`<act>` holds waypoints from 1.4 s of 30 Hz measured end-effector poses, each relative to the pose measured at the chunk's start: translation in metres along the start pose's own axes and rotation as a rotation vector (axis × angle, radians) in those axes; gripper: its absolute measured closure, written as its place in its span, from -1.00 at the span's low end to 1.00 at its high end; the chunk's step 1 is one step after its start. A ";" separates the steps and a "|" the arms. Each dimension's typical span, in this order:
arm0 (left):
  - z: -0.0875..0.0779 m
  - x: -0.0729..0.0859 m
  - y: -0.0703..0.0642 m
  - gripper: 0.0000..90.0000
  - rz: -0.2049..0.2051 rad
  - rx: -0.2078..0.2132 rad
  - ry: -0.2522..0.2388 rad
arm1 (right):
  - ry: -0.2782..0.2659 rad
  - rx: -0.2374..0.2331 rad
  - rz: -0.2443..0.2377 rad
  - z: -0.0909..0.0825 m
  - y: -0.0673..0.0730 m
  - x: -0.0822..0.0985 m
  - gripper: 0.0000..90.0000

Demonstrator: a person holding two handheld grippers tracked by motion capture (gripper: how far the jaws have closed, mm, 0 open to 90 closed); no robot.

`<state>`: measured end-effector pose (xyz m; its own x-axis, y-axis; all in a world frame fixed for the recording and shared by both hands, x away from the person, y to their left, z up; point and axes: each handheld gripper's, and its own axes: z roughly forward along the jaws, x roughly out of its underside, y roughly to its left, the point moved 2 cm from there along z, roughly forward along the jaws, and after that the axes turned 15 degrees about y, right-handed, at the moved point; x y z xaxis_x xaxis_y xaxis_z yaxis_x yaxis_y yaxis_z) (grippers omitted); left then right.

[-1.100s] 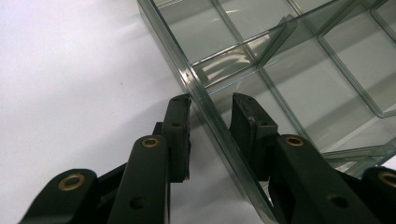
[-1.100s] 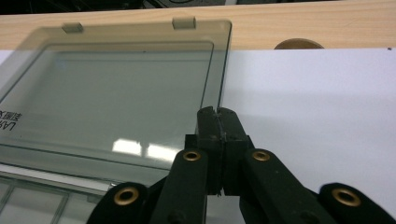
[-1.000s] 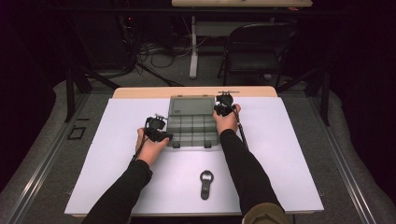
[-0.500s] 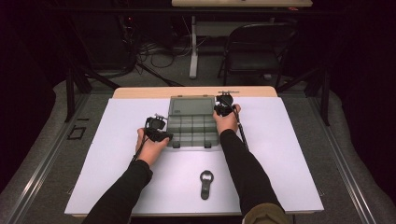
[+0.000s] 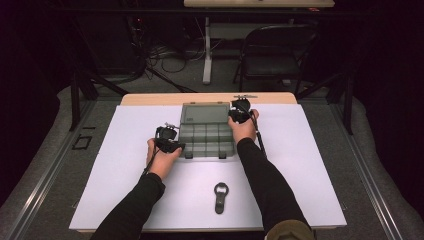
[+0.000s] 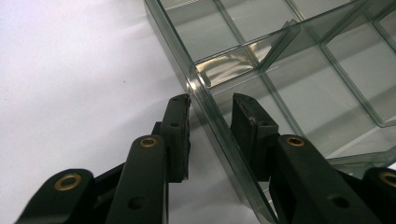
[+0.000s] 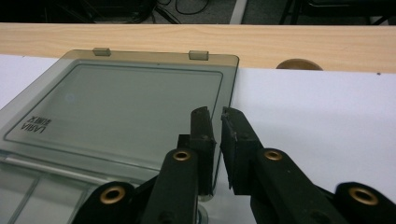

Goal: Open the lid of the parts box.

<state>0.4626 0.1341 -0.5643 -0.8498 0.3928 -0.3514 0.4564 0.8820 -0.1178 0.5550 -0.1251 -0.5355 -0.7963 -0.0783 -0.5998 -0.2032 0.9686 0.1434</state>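
Note:
A smoky clear compartment box lies open on the white mat, its lid flat on the far side. My left gripper is at the box's left side. In the left gripper view the left gripper straddles the box wall, which runs slantwise between the pads and touches them. My right gripper is at the lid's right edge. In the right gripper view the right gripper has just been opening; a narrow gap shows, with the lid edge between the pads.
A black bottle-opener-like tool lies on the white mat near the front. A wooden table edge runs beyond the mat. A folding chair and cables stand on the floor behind.

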 end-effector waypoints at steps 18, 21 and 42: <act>0.001 0.001 -0.003 0.38 0.009 -0.006 -0.016 | -0.063 -0.083 -0.137 -0.067 0.005 0.017 0.58; 0.001 0.001 -0.002 0.36 0.009 0.000 -0.017 | -0.070 -0.100 -0.148 -0.073 0.006 0.021 0.54; -0.032 0.005 -0.002 0.12 0.076 0.089 -0.101 | -0.125 -0.161 -0.318 -0.130 0.001 0.092 0.20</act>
<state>0.4489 0.1427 -0.5358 -0.7831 0.4258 -0.4532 0.5438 0.8224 -0.1671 0.4078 -0.1619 -0.4879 -0.6052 -0.3303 -0.7243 -0.5240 0.8502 0.0501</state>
